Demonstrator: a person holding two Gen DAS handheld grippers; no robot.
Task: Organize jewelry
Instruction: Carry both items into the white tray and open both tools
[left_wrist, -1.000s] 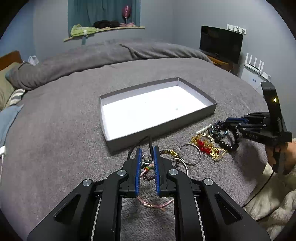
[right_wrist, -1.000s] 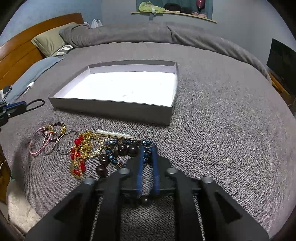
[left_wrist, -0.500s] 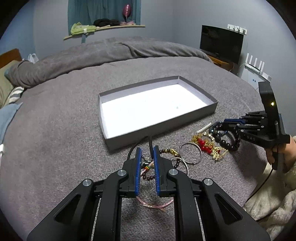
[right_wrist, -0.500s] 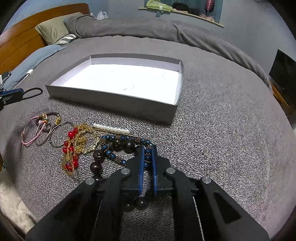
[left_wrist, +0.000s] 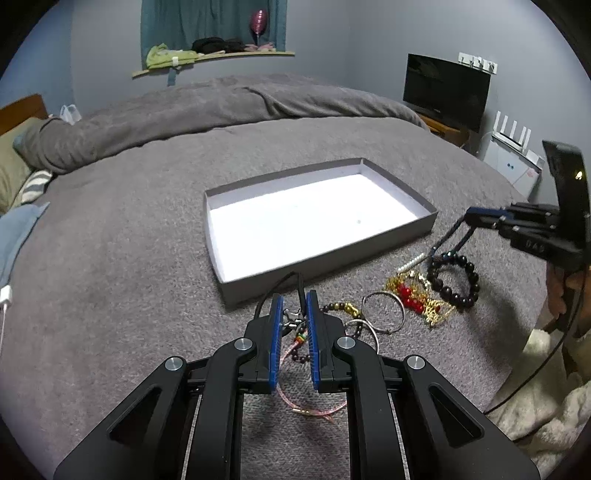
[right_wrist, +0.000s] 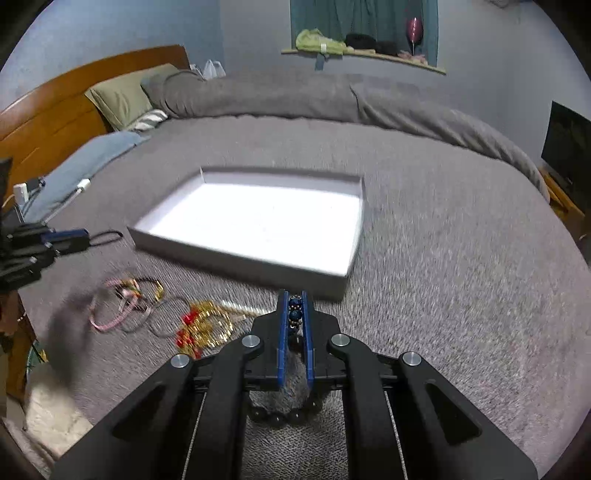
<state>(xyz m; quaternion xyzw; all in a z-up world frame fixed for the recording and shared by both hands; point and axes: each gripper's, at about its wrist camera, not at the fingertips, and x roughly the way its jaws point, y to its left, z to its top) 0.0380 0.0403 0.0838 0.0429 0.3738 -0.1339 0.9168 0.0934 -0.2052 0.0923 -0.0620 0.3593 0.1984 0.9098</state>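
Tray (left_wrist: 397, 242) empty, nothing sorted yet: right gripper (right_wrist: 295, 306) fingers clamped on blue bead strand (right_wrist: 295, 314) lifted just short of tray, left gripper (left_wrist: 293, 308) fingers pinching black cord (left_wrist: 273, 291), rest of pile (left_wrist: 413, 295) beside tray on bed.

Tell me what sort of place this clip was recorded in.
A bedroom, most likely: the jewelry lies on a bed under a grey textured blanket, with an olive-green pillow against a brown wooden headboard, and a black flat-screen television nearby.
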